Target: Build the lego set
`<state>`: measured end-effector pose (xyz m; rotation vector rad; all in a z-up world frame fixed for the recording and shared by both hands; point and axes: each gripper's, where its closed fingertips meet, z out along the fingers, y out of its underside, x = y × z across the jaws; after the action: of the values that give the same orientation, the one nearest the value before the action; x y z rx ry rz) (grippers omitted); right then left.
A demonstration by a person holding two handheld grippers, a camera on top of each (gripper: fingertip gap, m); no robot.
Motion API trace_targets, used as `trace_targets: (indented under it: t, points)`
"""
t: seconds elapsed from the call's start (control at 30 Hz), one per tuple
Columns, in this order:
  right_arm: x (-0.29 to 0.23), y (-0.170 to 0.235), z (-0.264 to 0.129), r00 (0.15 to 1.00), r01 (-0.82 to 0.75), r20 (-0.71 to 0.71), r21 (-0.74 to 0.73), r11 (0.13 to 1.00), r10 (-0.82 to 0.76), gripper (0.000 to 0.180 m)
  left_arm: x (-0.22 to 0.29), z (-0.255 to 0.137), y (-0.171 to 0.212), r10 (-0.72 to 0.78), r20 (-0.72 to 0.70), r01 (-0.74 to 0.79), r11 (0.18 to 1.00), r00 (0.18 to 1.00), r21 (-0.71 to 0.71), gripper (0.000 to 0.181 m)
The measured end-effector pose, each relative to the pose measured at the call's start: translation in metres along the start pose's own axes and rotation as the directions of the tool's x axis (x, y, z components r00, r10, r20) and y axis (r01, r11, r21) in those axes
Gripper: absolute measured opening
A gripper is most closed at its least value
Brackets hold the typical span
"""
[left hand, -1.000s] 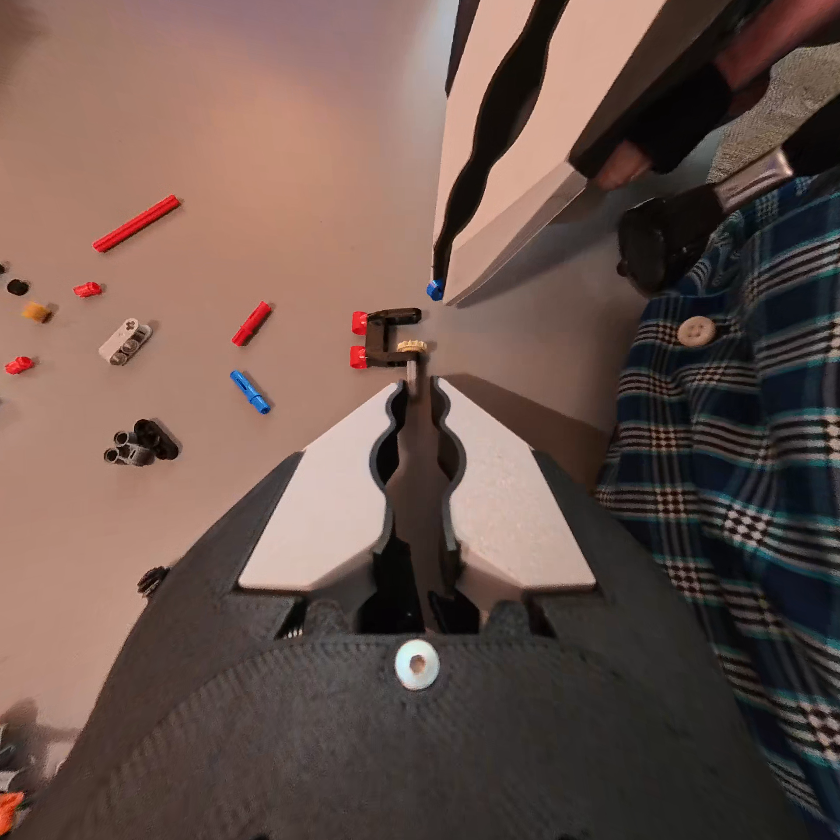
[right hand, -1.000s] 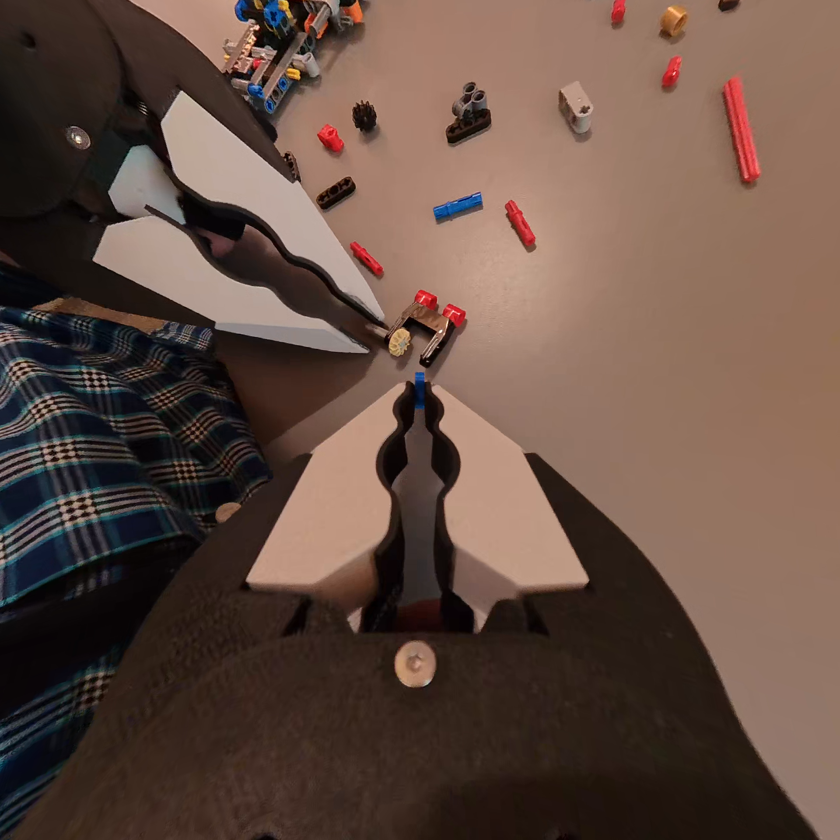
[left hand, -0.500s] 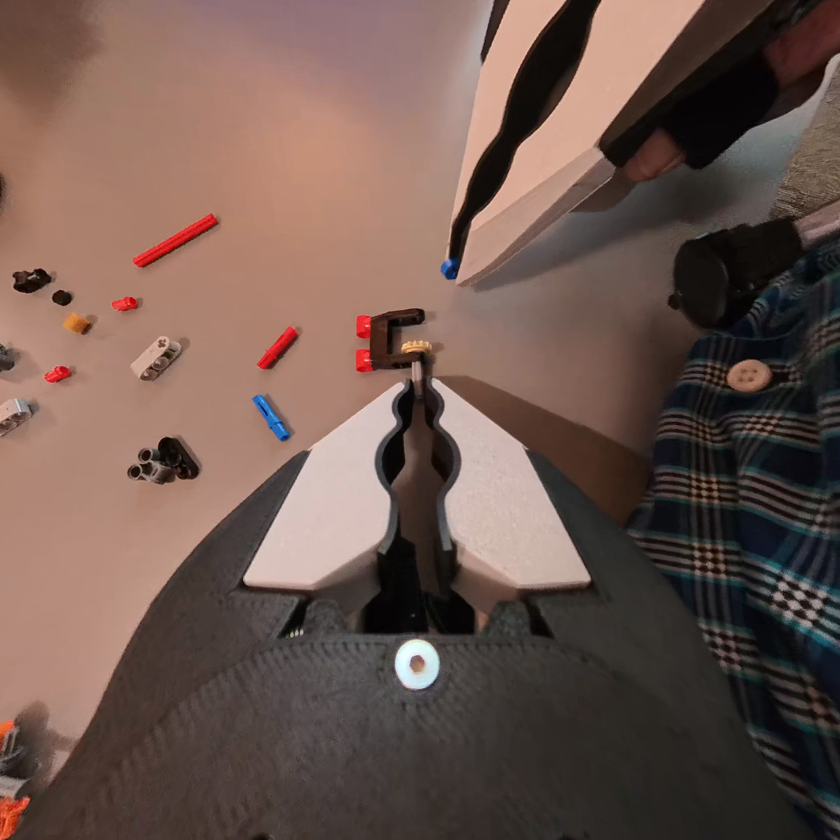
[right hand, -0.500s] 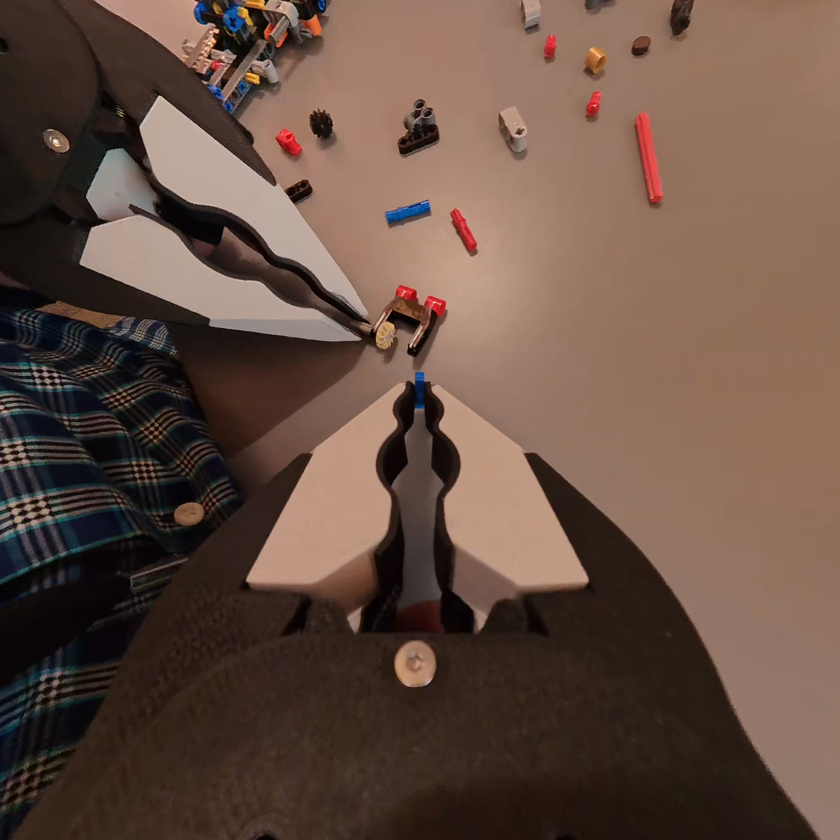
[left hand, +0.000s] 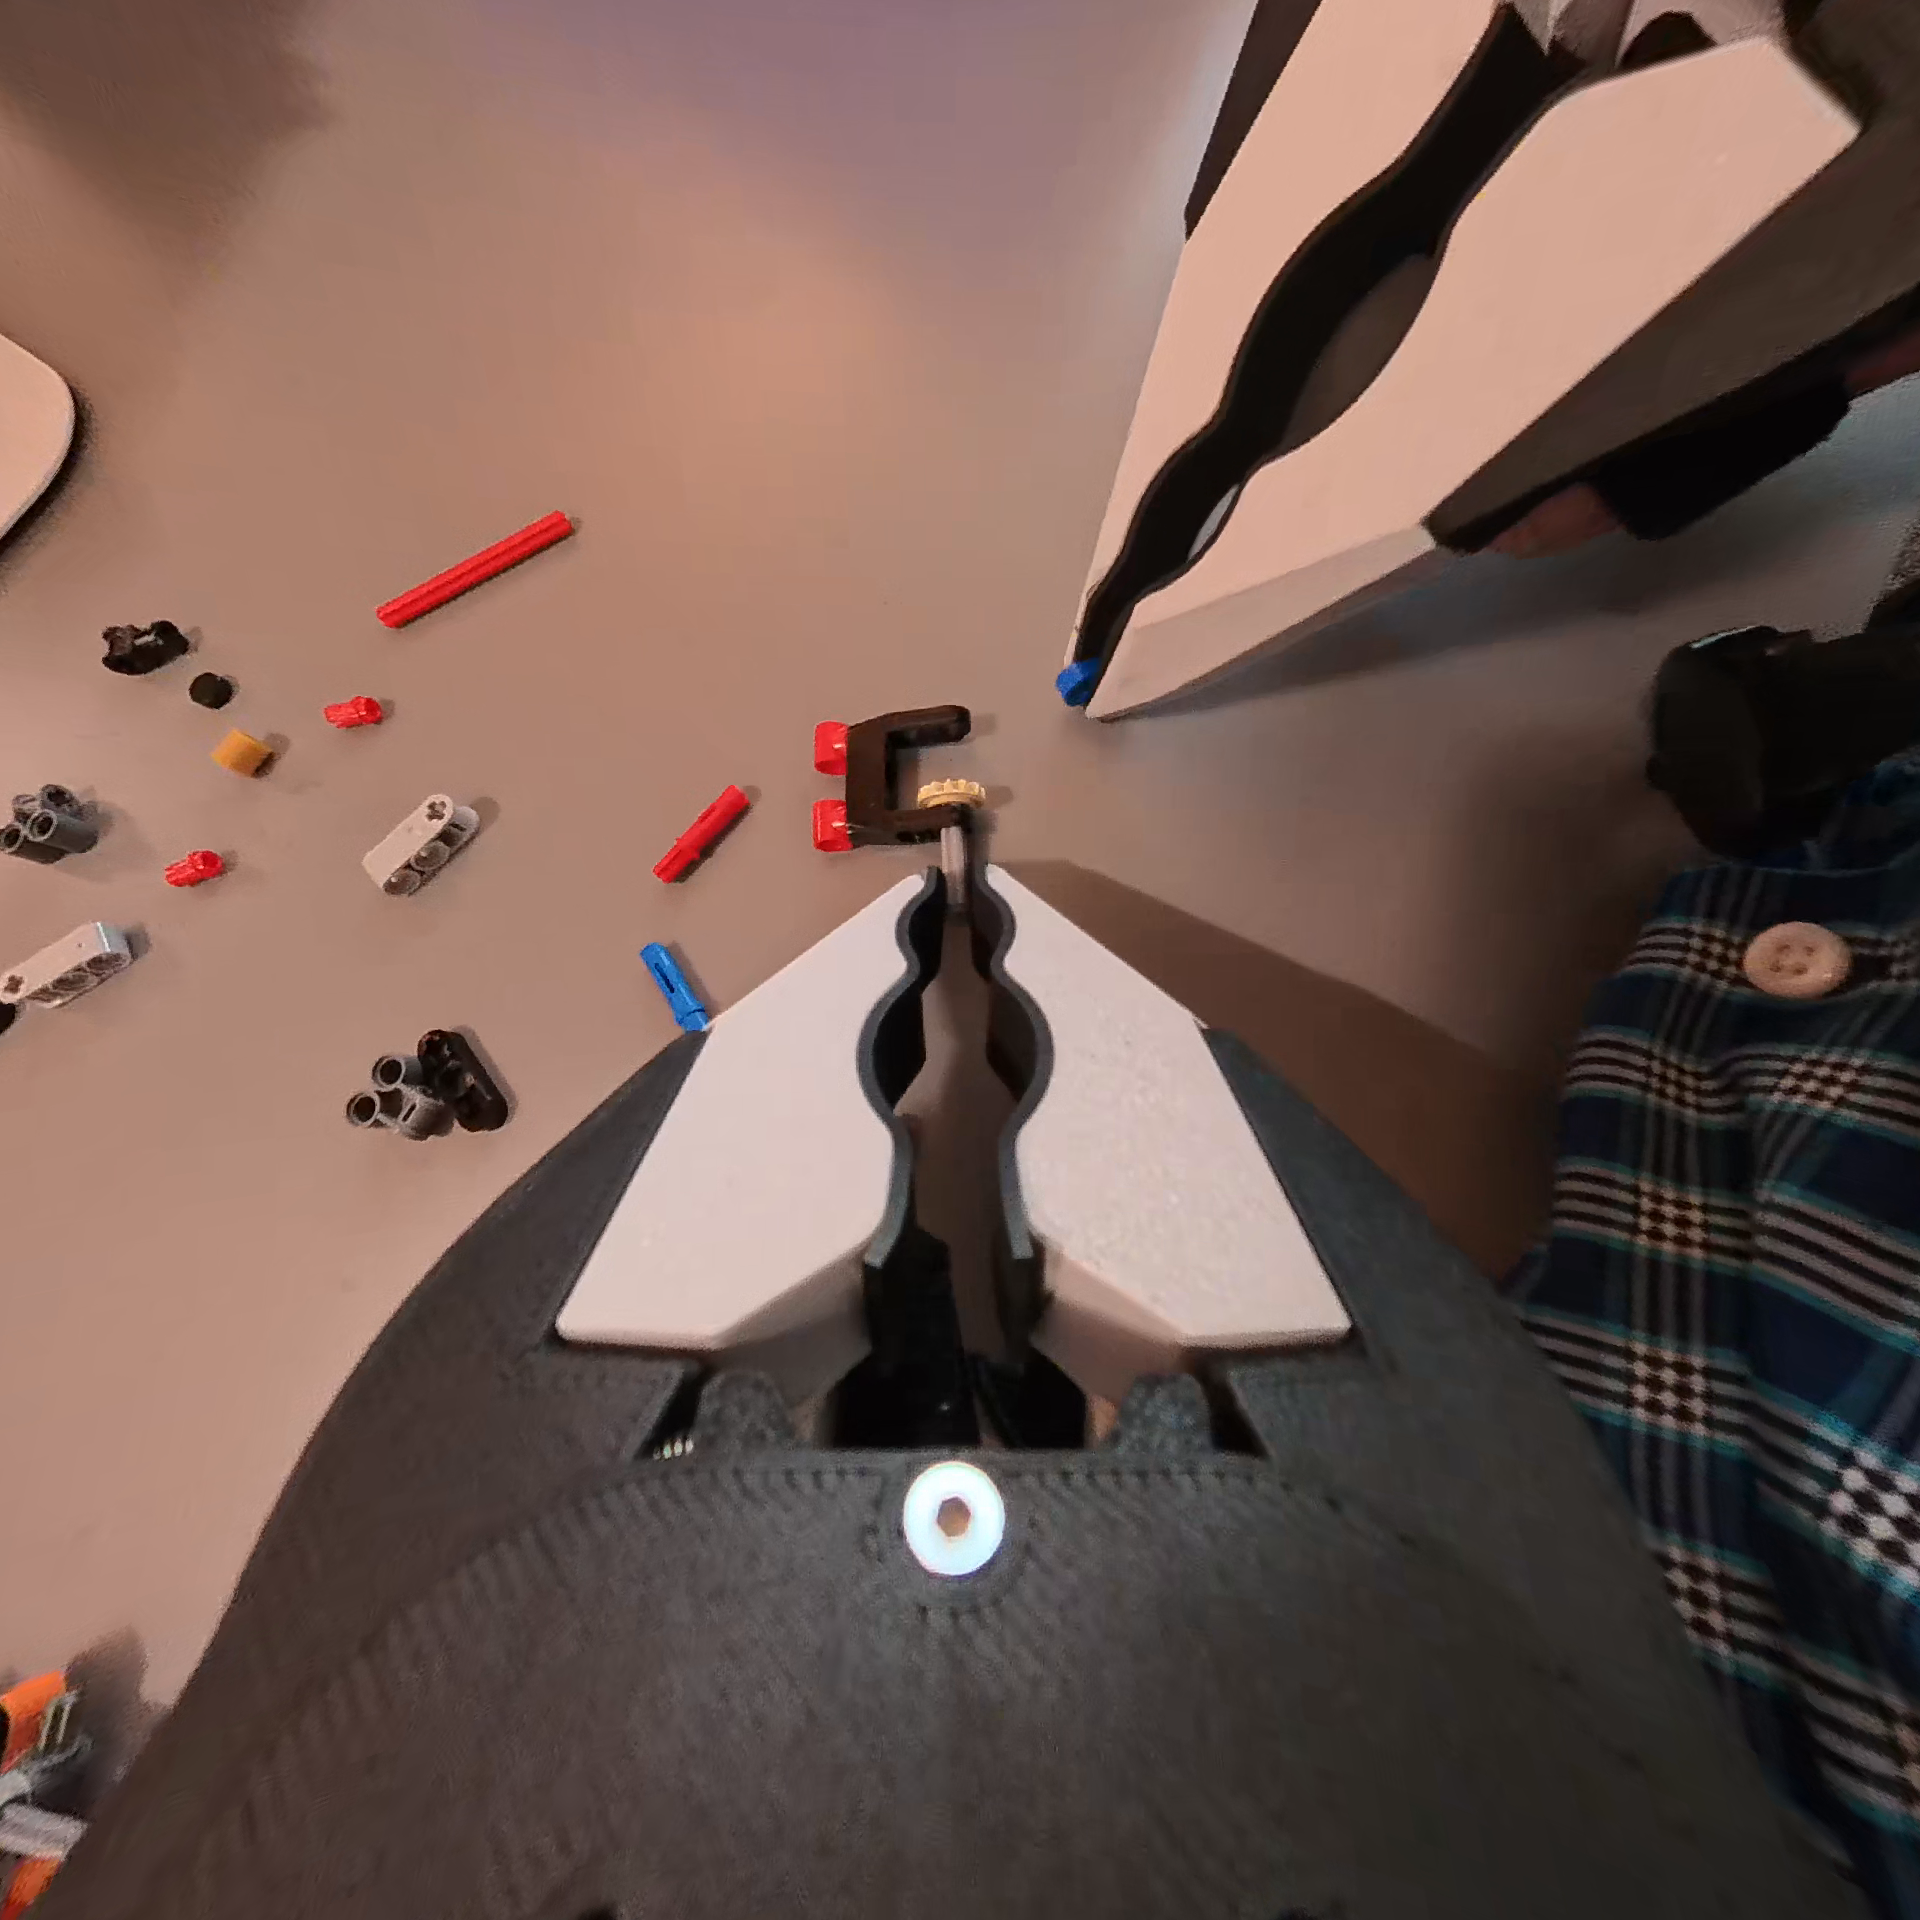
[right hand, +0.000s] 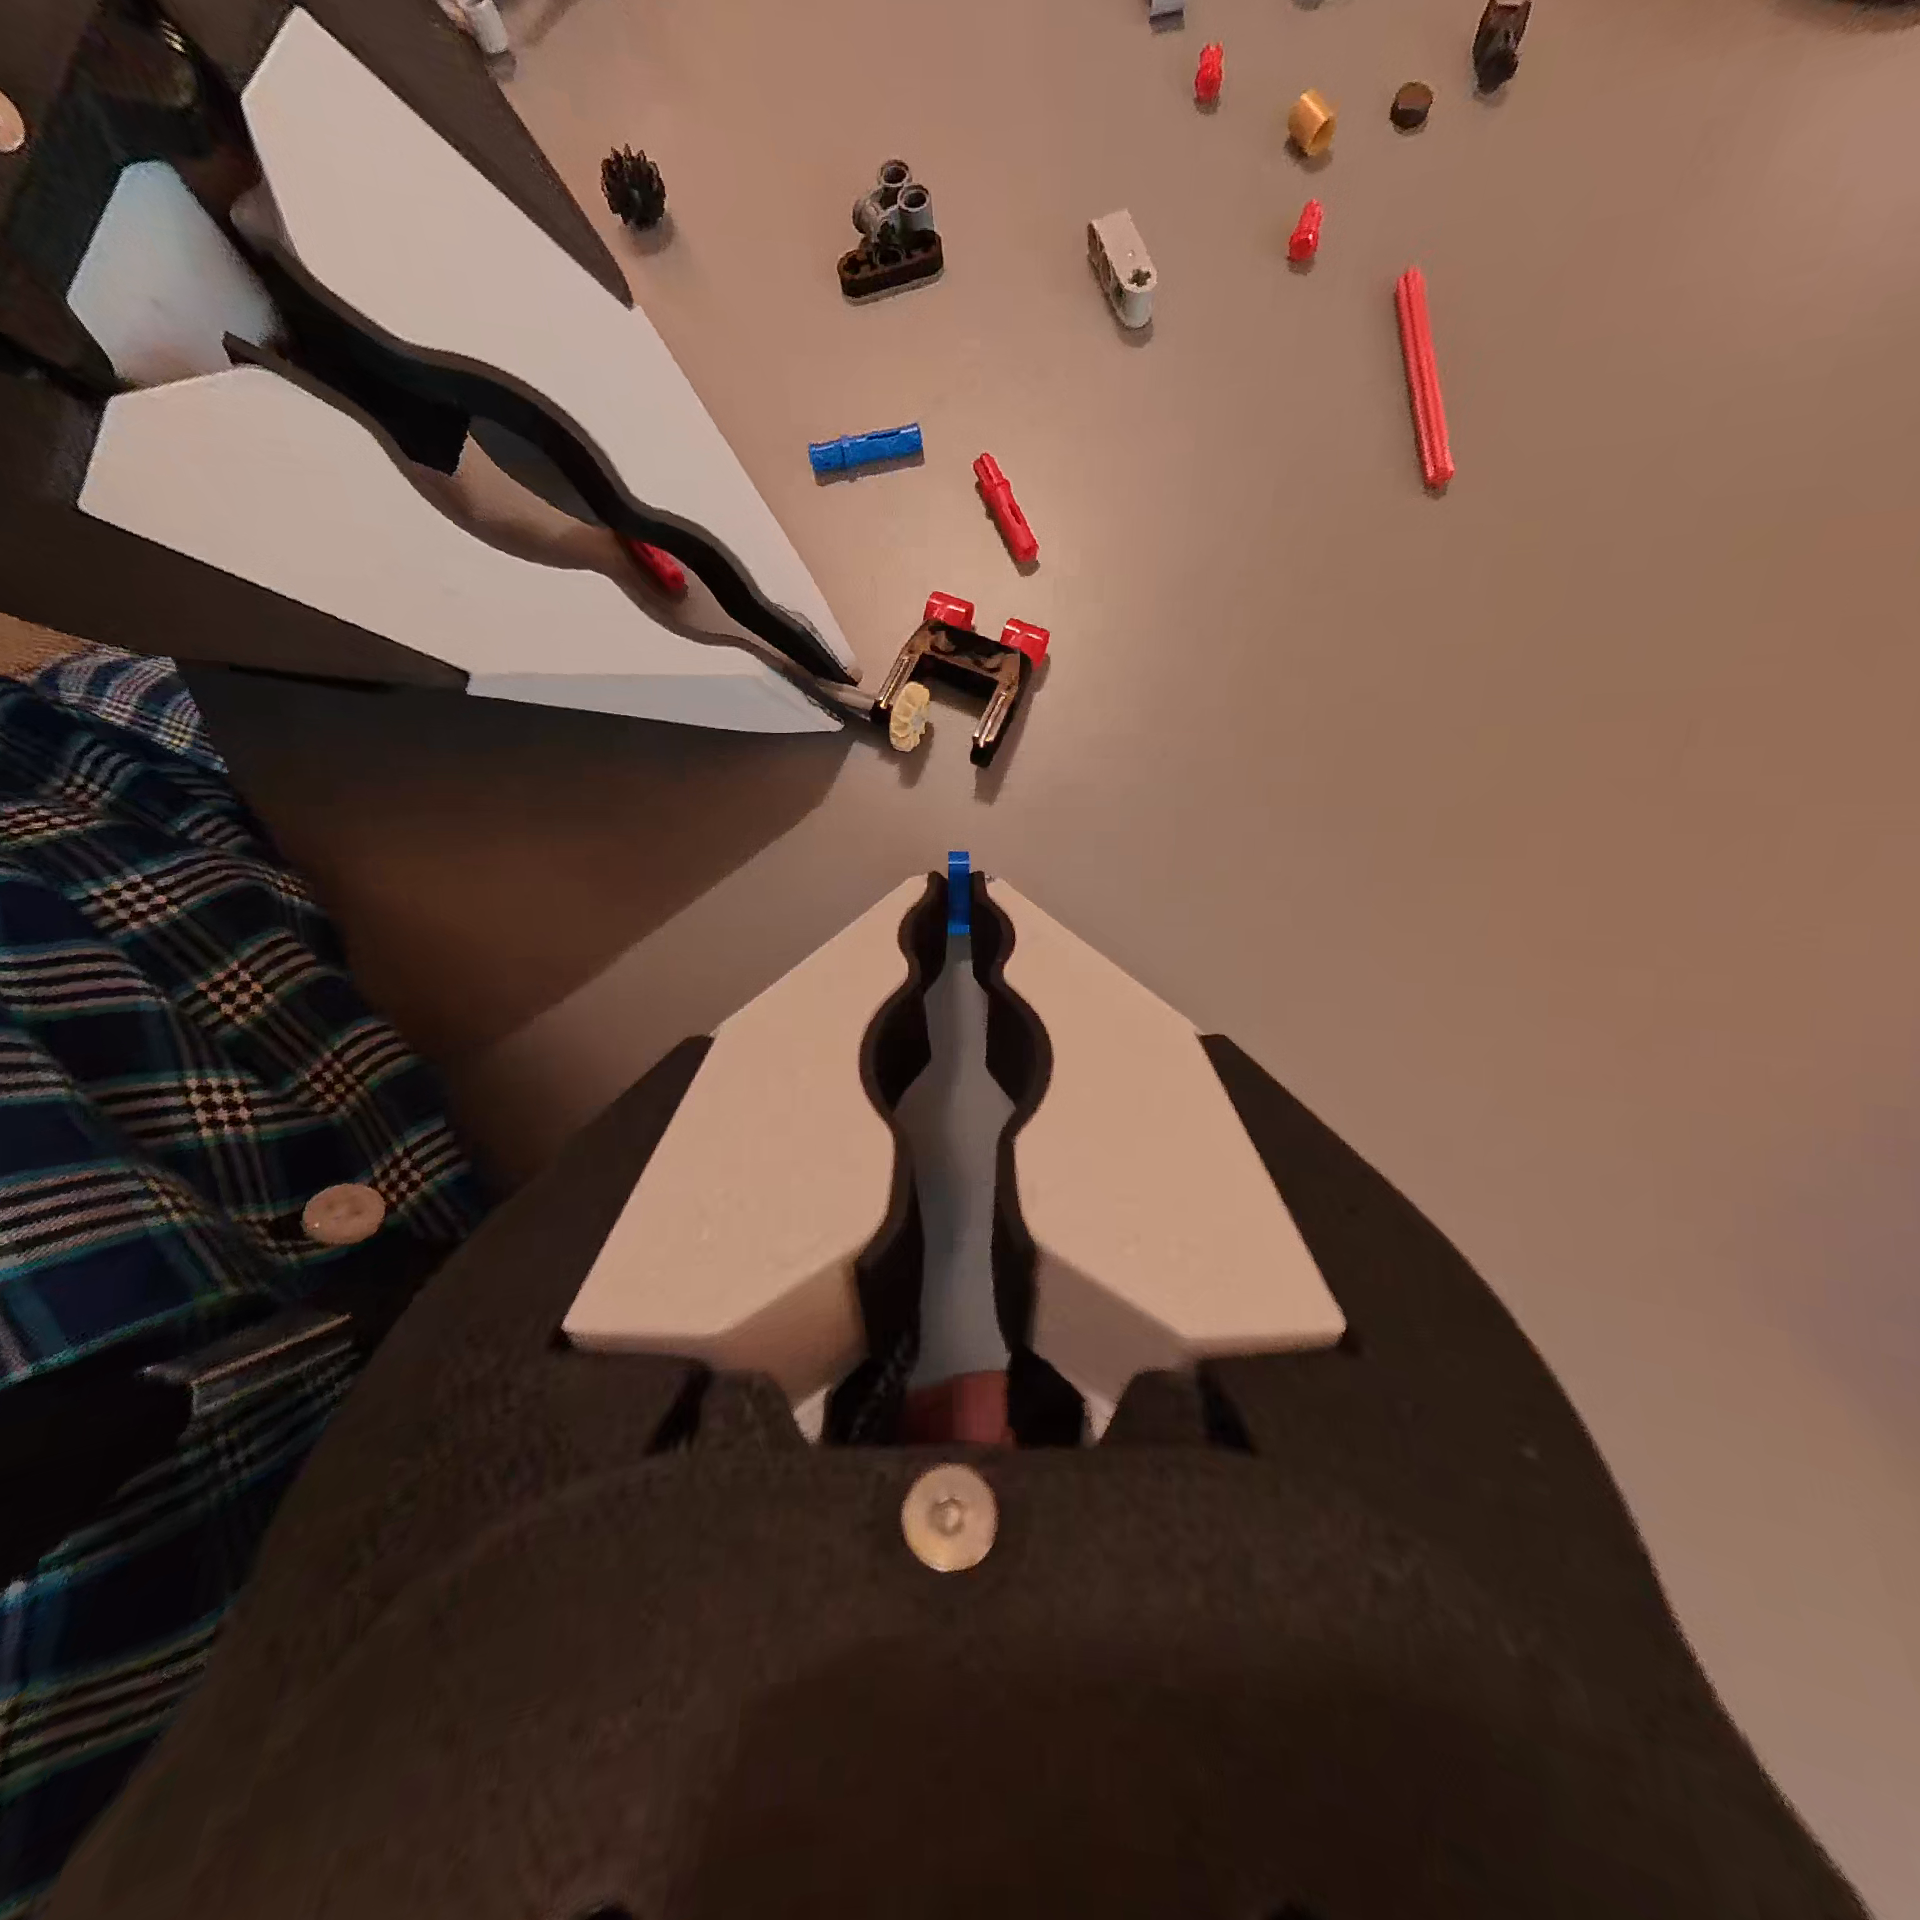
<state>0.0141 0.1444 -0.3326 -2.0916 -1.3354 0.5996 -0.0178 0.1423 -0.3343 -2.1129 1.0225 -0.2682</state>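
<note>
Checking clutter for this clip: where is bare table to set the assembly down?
Bare table lies right of the right gripper, below the long red axle. Crowded: the loose pieces from black bracket out to the tan bush.

The blue pin point(right hand: 957, 891) shows only its tip; the rest is hidden between the fingers point(right hand: 790, 1122). The grey axle point(left hand: 954, 871) also goes out of sight between the left fingers point(left hand: 1132, 1101). An orange and grey assembly point(left hand: 36, 1756) is cut by the picture's edge. One red pin point(right hand: 655, 561) is half covered by the far fingers point(right hand: 582, 416).
</note>
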Motion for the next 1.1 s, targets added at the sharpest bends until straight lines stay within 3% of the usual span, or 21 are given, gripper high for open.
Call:
trace_targets:
  t: [0.53,0.63,0.8,1.1]
  points:
    - [-0.005,0.001,0.002,0.999,0.033,0.000,0.032,0.999,-0.033,0.011,-0.001,0.001,0.002,0.000,0.003,0.000,1.000,1.000,0.000,0.003]
    - [-0.006,-0.001,0.002,1.000,0.023,0.020,0.038,0.999,-0.023,0.023,-0.001,0.001,0.002,-0.002,0.003,0.002,1.000,1.000,-0.001,0.003]
    - [-0.012,-0.014,0.001,0.998,0.046,0.039,0.088,0.995,-0.049,0.022,0.001,0.002,0.002,-0.028,-0.004,0.028,1.000,1.000,-0.004,0.003]
    - [-0.011,-0.014,0.007,0.998,0.046,0.042,0.090,0.995,-0.050,0.039,0.007,-0.015,0.001,-0.069,-0.174,0.074,0.997,0.982,0.022,0.016]
